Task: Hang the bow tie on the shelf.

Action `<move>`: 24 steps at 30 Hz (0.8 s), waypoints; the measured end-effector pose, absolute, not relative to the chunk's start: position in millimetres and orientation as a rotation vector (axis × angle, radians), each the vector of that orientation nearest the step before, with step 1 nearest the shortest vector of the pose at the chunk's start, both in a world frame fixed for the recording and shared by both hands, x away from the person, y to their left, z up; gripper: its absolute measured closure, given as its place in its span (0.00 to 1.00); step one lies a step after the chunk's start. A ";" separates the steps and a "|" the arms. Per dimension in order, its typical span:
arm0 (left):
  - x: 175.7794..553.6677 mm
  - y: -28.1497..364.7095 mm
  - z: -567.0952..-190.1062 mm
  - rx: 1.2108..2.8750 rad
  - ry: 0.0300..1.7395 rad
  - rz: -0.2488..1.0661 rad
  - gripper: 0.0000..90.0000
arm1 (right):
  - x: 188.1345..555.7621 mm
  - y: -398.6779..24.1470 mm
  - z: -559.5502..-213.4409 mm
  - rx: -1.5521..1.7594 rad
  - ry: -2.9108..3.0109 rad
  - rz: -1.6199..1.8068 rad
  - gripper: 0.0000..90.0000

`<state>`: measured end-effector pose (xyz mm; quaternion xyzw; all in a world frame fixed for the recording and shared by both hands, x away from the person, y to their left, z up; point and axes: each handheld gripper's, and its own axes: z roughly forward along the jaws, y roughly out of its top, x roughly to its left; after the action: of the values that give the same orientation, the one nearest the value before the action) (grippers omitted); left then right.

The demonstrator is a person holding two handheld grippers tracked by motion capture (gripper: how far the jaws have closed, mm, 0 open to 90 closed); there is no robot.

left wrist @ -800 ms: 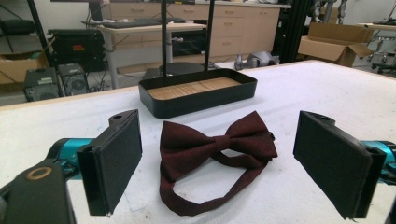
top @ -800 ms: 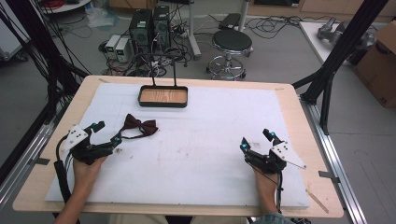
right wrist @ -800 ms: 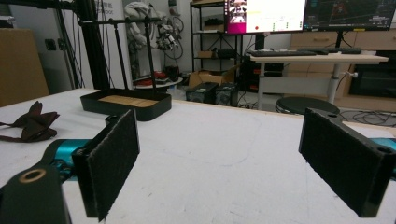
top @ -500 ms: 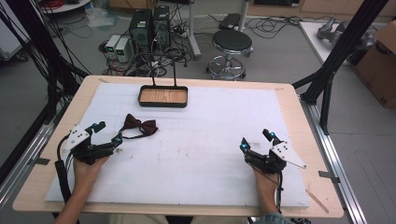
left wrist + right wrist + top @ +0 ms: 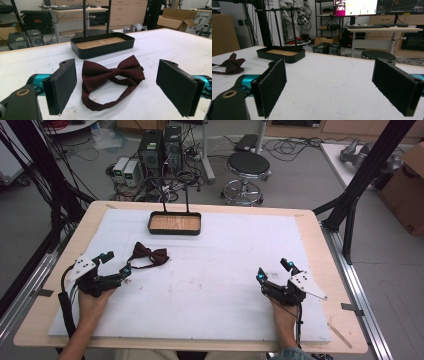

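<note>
A dark red bow tie (image 5: 149,255) with its strap looped beneath it lies on the white mat, left of centre; it is also seen close up in the left gripper view (image 5: 112,75) and far left in the right gripper view (image 5: 230,63). My left gripper (image 5: 116,264) stands open just short of the bow tie, jaws wide to either side of it, nothing between them (image 5: 117,87). At the front right of the mat my right gripper (image 5: 273,271) is open and holds nothing (image 5: 329,85).
A black tray (image 5: 175,223) with a wooden floor and a tall black handle stands at the back of the mat, beyond the bow tie (image 5: 102,45). The mat (image 5: 220,270) lies on a wooden table. A stool (image 5: 248,167) and computers stand on the floor behind.
</note>
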<state>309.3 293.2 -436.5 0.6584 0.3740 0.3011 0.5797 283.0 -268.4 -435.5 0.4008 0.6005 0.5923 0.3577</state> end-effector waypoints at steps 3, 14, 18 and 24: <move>309.8 292.3 -436.7 1.546 0.870 0.711 0.22 | 283.1 -268.5 -435.6 1.040 1.551 1.533 0.13; 318.5 288.1 -432.8 1.542 0.883 0.744 0.27 | 283.1 -268.3 -435.6 1.038 1.560 1.522 0.13; 326.1 288.1 -428.9 1.565 0.899 0.768 0.30 | 282.9 -267.4 -435.7 1.038 1.561 1.517 0.13; 343.3 285.2 -427.5 1.633 0.894 0.803 0.38 | 283.1 -267.4 -435.8 1.038 1.565 1.515 0.13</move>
<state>343.3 285.2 -427.5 0.6836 0.3742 0.3363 0.5287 283.1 -267.4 -435.8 0.4019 0.6061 0.5867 0.3563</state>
